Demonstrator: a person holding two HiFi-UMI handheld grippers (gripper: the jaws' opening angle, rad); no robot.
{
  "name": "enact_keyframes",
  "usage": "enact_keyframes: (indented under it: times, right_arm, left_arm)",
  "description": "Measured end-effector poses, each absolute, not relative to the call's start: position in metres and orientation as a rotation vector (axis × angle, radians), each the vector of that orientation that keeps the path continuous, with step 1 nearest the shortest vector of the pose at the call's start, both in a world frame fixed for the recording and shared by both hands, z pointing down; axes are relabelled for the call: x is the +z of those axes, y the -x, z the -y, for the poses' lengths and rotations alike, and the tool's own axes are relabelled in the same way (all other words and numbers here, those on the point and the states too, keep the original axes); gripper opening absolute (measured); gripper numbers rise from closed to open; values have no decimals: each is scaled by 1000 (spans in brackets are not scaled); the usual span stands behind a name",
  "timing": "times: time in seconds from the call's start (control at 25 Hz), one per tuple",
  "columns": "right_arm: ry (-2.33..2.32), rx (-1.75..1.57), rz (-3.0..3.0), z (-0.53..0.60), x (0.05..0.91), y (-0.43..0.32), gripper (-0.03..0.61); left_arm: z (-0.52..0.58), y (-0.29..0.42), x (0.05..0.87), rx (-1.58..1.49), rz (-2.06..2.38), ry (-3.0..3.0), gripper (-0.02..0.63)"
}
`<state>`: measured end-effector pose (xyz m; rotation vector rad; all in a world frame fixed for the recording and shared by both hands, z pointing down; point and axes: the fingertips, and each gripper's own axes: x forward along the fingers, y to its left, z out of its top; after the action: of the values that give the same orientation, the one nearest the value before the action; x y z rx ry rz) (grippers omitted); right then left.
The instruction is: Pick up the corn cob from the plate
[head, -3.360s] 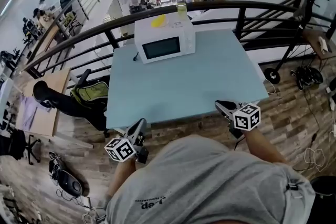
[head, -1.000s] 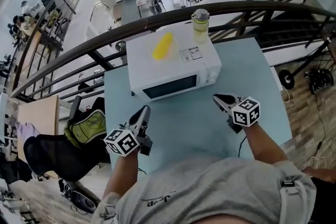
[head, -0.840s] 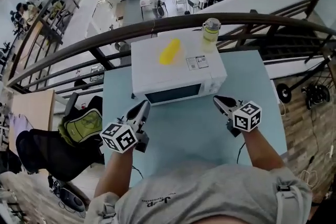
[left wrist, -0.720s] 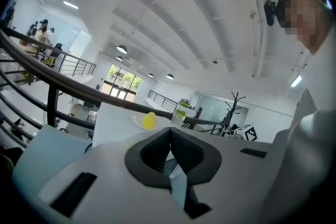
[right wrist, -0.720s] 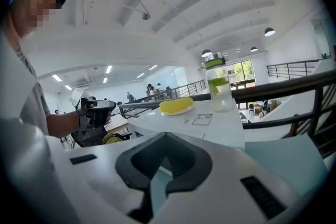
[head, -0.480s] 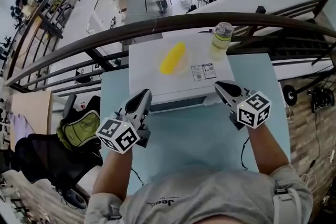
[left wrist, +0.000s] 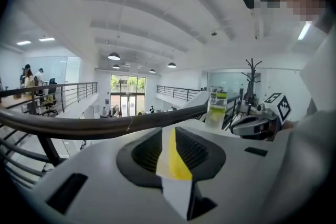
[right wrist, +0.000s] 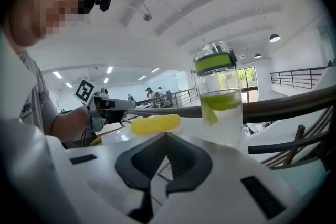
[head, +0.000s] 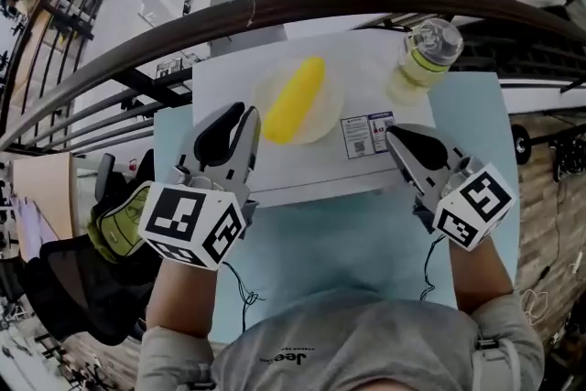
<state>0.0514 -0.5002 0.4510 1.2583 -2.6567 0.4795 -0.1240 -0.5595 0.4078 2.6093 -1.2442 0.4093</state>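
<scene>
The yellow corn cob [head: 293, 112] lies on a pale round plate [head: 326, 94]. The plate sits on top of a white microwave [head: 311, 164], towards its far left. The cob runs at a slant, with its far end pointing right.

Your left gripper [head: 240, 117] hovers over the near left part of the microwave top. Its tips are just beside the plate's left rim and close to the near end of the cob, but not touching it. Its jaws are opening, with a narrow gap between them. Nothing is inside that gap, and the cob shows through it further off.

Your right gripper [head: 397, 136] hovers over the near right part of the microwave, well apart from the cob. Its fingers are closed tip to tip and hold nothing. A printed label [head: 366, 135] on the microwave top lies just to its left.

A clear bottle [head: 423, 58] with a green lid band stands upright at the far right corner of the microwave. It holds pale liquid with green slices in it.

The microwave rests on a light blue table [head: 352, 238]. Beyond it curves a dark railing [head: 275, 7]. A green backpack [head: 117, 217] lies on the floor to the left.
</scene>
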Motion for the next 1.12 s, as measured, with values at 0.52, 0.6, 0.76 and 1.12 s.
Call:
enact_keyframes:
  times: [0.52, 0.6, 0.76, 1.12]
  right_arm:
    - [-1282, 349, 2693, 527, 422, -50, 15]
    - [-1281, 363, 2691, 526, 427, -51, 15]
    - [-1277, 368, 2695, 525, 430, -53, 15]
    - [-1277, 373, 2705, 523, 430, -54, 15]
  left_arm:
    - [585, 80, 446, 589, 1118, -2627, 319]
    - [584, 74, 454, 626, 1100, -2626, 328]
    - [587, 70, 471, 710, 1104, -2597, 341]
    - [591, 66, 492, 891, 1112, -2544, 344]
